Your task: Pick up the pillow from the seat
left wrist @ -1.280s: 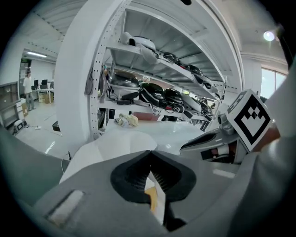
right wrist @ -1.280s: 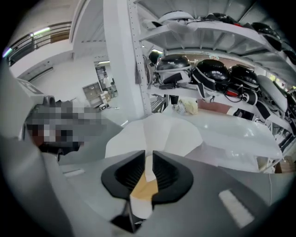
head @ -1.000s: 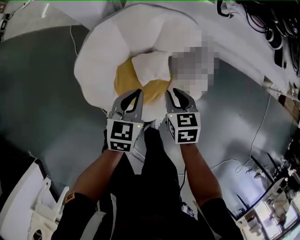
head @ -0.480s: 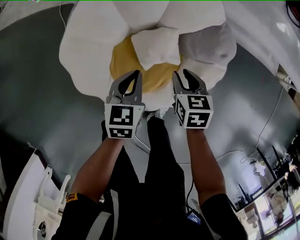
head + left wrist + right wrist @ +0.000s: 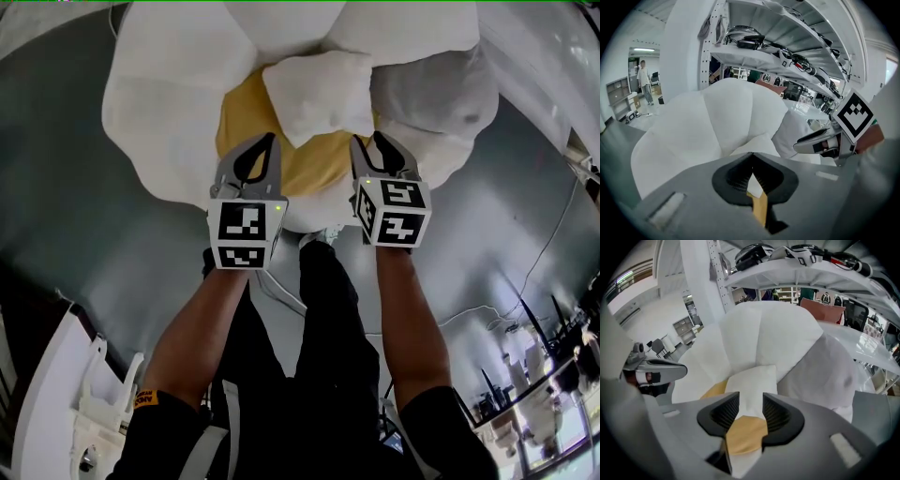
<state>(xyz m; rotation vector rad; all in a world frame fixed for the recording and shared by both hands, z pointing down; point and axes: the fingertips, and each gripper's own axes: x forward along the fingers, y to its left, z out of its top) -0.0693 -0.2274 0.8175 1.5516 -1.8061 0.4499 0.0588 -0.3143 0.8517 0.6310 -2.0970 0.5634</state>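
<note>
The pillow point(image 5: 319, 94), white and roughly square, lies on the yellow seat point(image 5: 309, 173) of a flower-shaped chair, leaning back against the white petals point(image 5: 159, 103) that ring the seat. A grey petal point(image 5: 441, 89) sits just beside it on the right. Both claws hang over the front part of the seat, near the pillow's lower edge but apart from it. The left claw point(image 5: 265, 141) is clenched, its tips meeting with nothing gripped. The right claw point(image 5: 370, 141) is released and its jaws are opening; its own view looks through the gap at the pillow and the yellow seat beyond, and the pads point(image 5: 725, 411) press on neither. The chair stands on a grey floor point(image 5: 56, 187), and shelves point(image 5: 787, 51) loaded with gear rise behind it
</note>
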